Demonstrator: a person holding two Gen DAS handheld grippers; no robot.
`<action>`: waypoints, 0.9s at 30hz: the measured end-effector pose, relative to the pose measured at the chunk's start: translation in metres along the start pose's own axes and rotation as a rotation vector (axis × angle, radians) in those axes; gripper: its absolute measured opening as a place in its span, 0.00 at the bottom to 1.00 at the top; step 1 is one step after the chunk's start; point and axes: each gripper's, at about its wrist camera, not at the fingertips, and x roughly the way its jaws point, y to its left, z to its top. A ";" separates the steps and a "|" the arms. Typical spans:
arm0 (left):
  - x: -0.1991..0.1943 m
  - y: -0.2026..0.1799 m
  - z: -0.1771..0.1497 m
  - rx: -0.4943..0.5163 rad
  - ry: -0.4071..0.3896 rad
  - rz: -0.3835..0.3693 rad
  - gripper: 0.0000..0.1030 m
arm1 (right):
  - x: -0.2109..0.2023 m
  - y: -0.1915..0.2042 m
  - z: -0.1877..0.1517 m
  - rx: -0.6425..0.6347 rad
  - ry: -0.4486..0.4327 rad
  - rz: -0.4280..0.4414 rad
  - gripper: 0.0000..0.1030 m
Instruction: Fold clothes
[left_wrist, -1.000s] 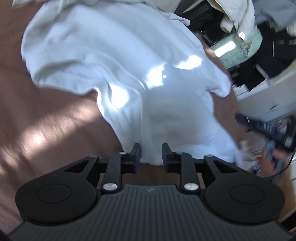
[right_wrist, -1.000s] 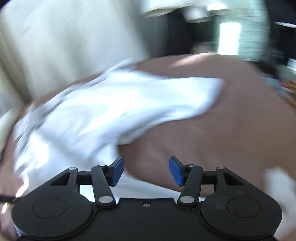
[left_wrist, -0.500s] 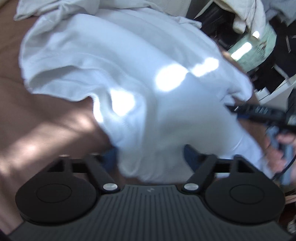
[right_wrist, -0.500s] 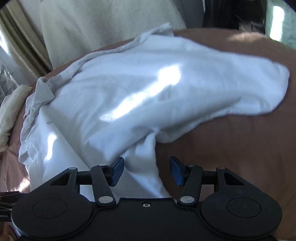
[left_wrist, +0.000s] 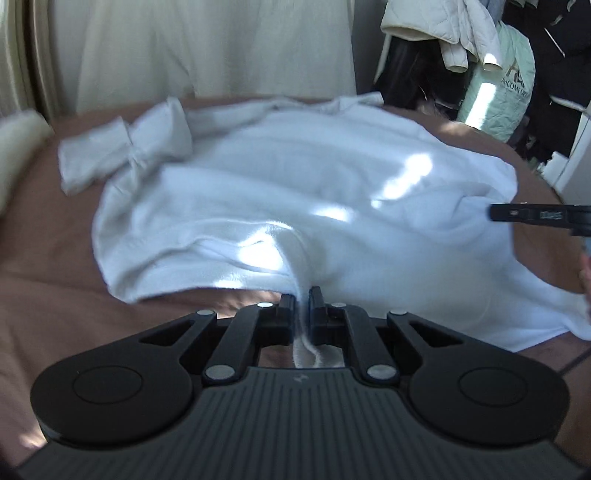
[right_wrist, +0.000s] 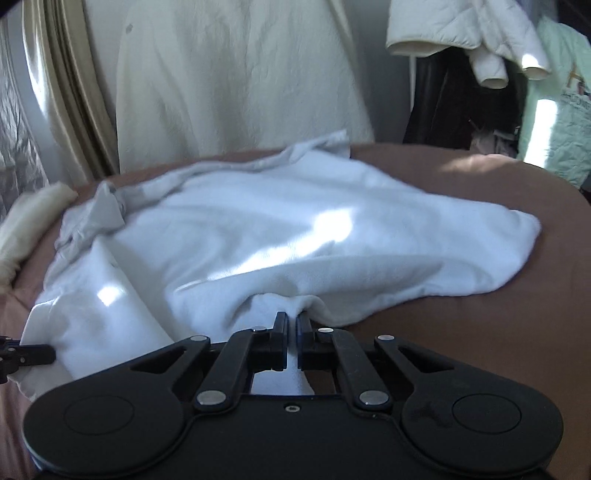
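Both claws, spread a moment ago, are now pressed together on the near hem of the rumpled white fleece garment (left_wrist: 295, 192) lying across the brown bed (left_wrist: 55, 295), left claw (left_wrist: 302, 295) and right claw (right_wrist: 291, 321) each pinching a bunched fold, probably ready to lift it for folding.

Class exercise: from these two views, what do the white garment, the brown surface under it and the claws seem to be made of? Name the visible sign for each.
White garment: probably soft cotton knit; matte, fuzzy edge, limp folds.
Brown surface: seemingly matte woven bedding; soft dents.
Left claw and right claw: likely moulded black plastic; smooth dull sheen, metal pivot pins.
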 end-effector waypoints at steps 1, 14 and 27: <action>-0.007 -0.002 0.001 0.023 -0.019 0.025 0.06 | -0.008 -0.001 -0.002 0.017 -0.015 0.003 0.04; -0.061 0.030 -0.020 -0.092 -0.005 0.036 0.06 | -0.071 0.014 -0.057 0.020 0.043 0.123 0.04; -0.049 0.035 -0.019 -0.105 0.038 0.034 0.06 | -0.063 0.015 -0.075 0.015 0.120 0.165 0.04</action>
